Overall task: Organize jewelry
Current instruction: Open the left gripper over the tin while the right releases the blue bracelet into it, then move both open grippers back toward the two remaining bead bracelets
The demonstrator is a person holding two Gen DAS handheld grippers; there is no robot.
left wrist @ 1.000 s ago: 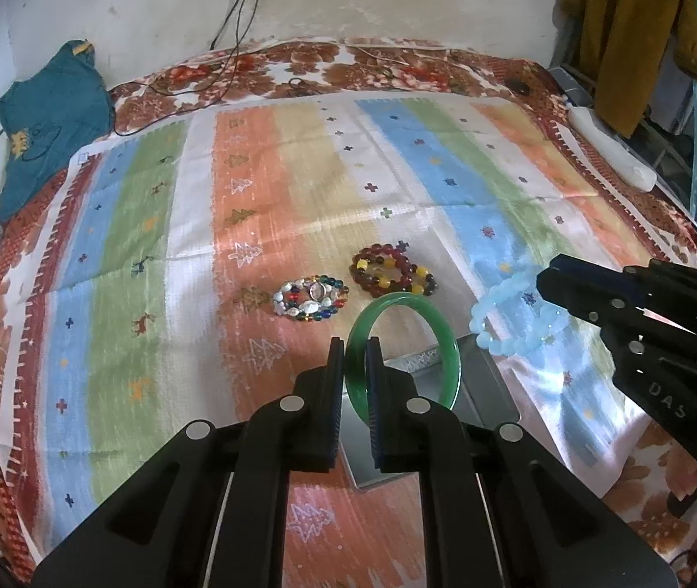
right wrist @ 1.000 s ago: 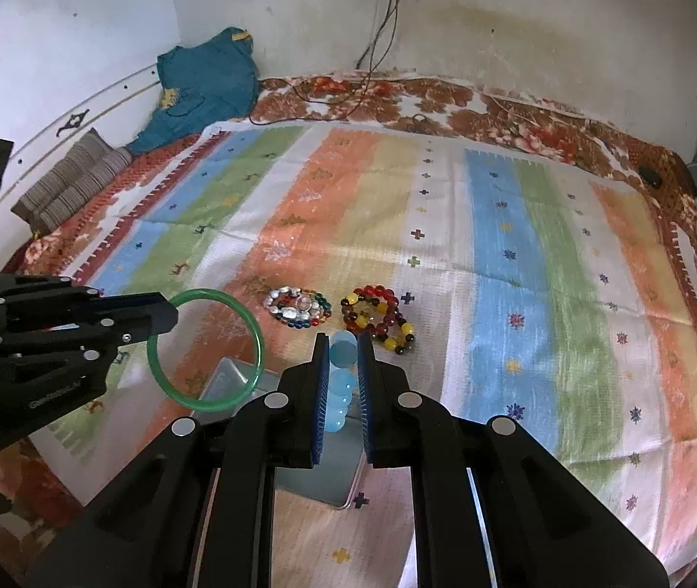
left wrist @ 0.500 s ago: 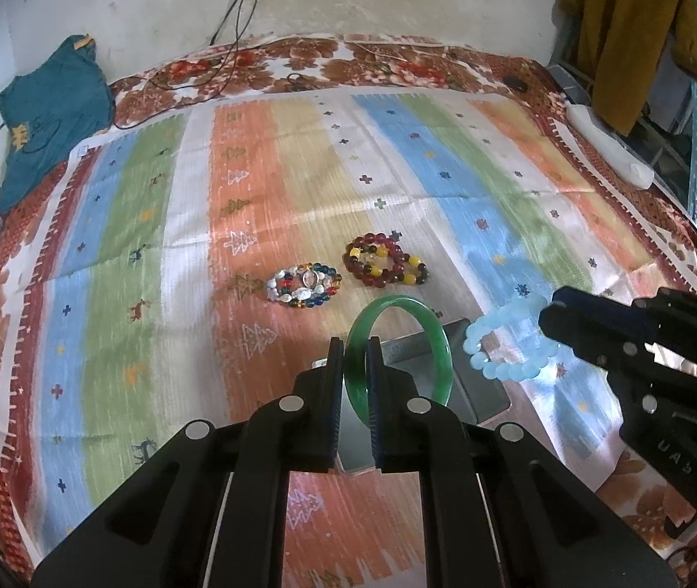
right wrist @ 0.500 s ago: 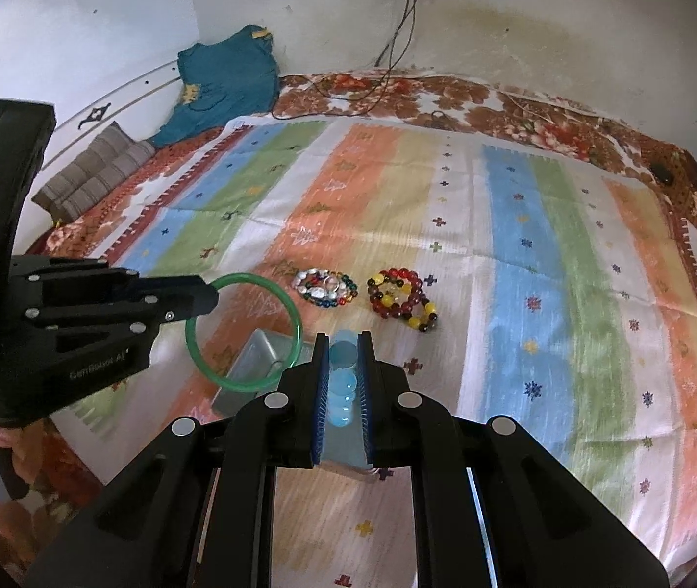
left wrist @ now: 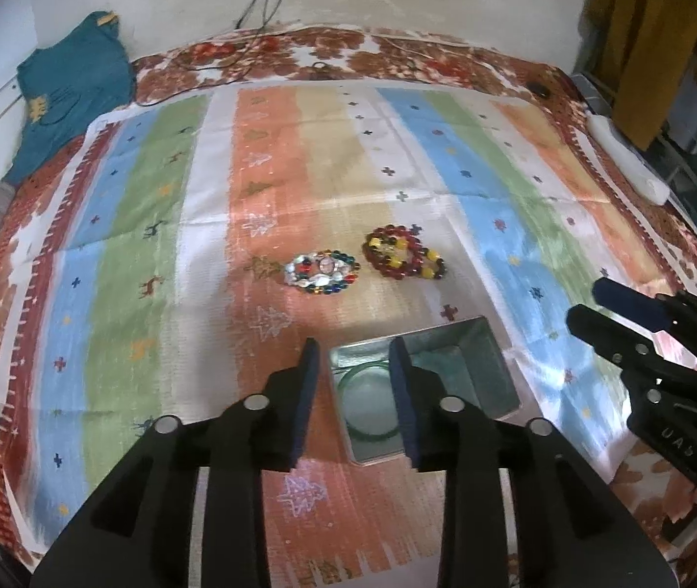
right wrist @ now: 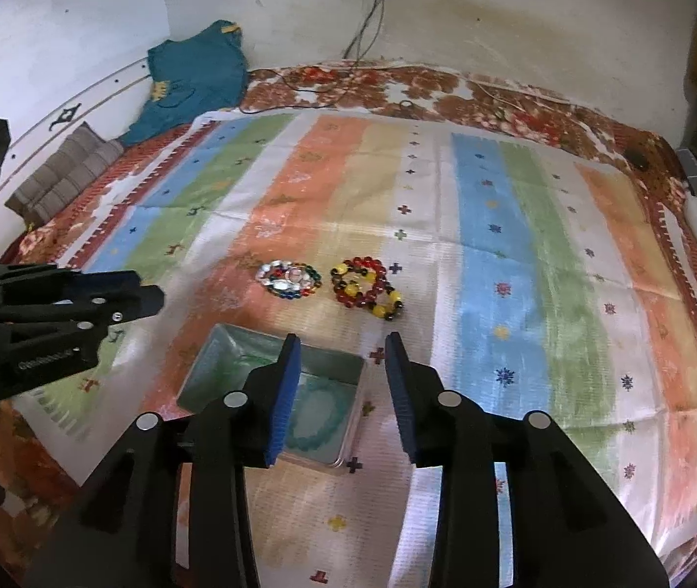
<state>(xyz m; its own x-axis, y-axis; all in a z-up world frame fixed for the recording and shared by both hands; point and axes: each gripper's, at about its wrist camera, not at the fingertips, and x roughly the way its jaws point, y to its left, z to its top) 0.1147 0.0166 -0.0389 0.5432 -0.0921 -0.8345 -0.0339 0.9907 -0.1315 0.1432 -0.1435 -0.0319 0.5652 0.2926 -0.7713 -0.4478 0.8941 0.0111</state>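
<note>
A metal tin (left wrist: 488,343) (right wrist: 348,360) sits on the striped cloth near its front edge. The green bangle (left wrist: 365,428) lies inside it; a pale blue bead bracelet (right wrist: 321,411) lies inside too. My left gripper (left wrist: 354,357) is open and empty just above the tin. My right gripper (right wrist: 341,348) is open and empty above the tin; it also shows at the right of the left wrist view (left wrist: 593,304). A multicoloured stone bracelet (left wrist: 323,272) (right wrist: 289,279) and a red-and-yellow bead bracelet (left wrist: 400,257) (right wrist: 365,286) lie on the cloth beyond the tin.
The striped cloth (left wrist: 152,225) covers a floral-sheeted bed. A teal garment (left wrist: 69,83) lies at the far left corner, cables (left wrist: 260,5) hang down the back wall, and clothes (left wrist: 642,34) hang at the right. A white power strip (left wrist: 628,161) lies on the right edge.
Both grippers have opened. The green bangle and the pale blue bracelet have dropped from the jaws into the tin.
</note>
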